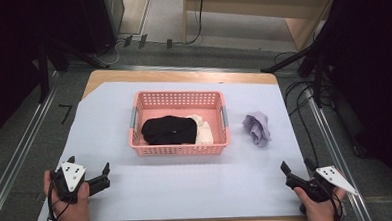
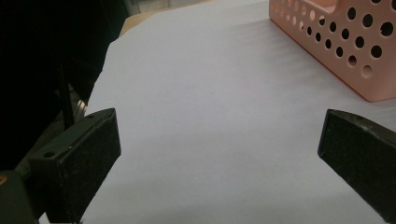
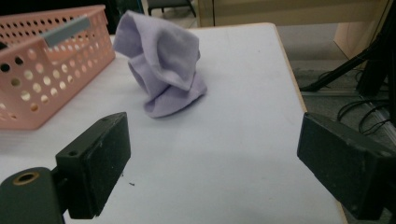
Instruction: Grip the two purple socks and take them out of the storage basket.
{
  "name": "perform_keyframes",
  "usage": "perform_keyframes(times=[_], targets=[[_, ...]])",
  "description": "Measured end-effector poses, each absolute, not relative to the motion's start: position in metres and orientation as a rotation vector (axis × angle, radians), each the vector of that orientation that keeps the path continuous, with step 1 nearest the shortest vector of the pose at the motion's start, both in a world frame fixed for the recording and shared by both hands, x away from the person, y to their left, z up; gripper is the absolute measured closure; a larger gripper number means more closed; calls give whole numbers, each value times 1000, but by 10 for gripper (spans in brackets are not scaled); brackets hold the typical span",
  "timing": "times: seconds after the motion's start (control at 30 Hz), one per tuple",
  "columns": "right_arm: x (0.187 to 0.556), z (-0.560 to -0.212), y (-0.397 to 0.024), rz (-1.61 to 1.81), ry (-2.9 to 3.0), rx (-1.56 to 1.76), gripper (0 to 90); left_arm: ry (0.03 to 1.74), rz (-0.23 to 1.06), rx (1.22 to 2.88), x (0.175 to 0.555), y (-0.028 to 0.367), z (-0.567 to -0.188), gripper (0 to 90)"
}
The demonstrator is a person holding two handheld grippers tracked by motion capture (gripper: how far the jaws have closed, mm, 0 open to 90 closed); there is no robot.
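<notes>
A pink perforated basket (image 1: 177, 98) stands mid-table and holds a black cloth (image 1: 169, 130) with a white cloth (image 1: 203, 129) beside it. A crumpled lilac cloth (image 1: 257, 128) lies on the white sheet to the basket's right; the right gripper view has this lilac cloth (image 3: 163, 65) ahead of the jaws, past the basket's corner (image 3: 49, 70). My right gripper (image 1: 297, 165) sits near the front right edge, open and empty. My left gripper (image 1: 89, 165) rests at the front left, open and empty, with the basket's corner (image 2: 345, 42) off to its upper right.
A white sheet (image 1: 187, 181) covers the wooden table. Metal rails run along both sides on the floor. Cables and black stand legs (image 1: 302, 61) lie beyond the far right corner. A wooden cabinet (image 1: 259, 7) stands behind the table.
</notes>
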State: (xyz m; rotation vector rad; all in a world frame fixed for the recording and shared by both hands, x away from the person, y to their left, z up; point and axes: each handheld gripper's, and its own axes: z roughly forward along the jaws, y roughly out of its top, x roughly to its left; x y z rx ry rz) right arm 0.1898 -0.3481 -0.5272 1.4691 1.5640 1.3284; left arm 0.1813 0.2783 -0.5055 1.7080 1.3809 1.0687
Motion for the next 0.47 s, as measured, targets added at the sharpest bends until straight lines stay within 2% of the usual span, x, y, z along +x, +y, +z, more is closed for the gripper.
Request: perform_keyframes(times=[0.13,0.47], targets=[[188,-528,-348,1324,1557,1478,137,1397,1070,1693,181,279,-505,1],[186,-528,-343,1321,1628,1402,146,1403,1061,1680,181,280,-505,1]])
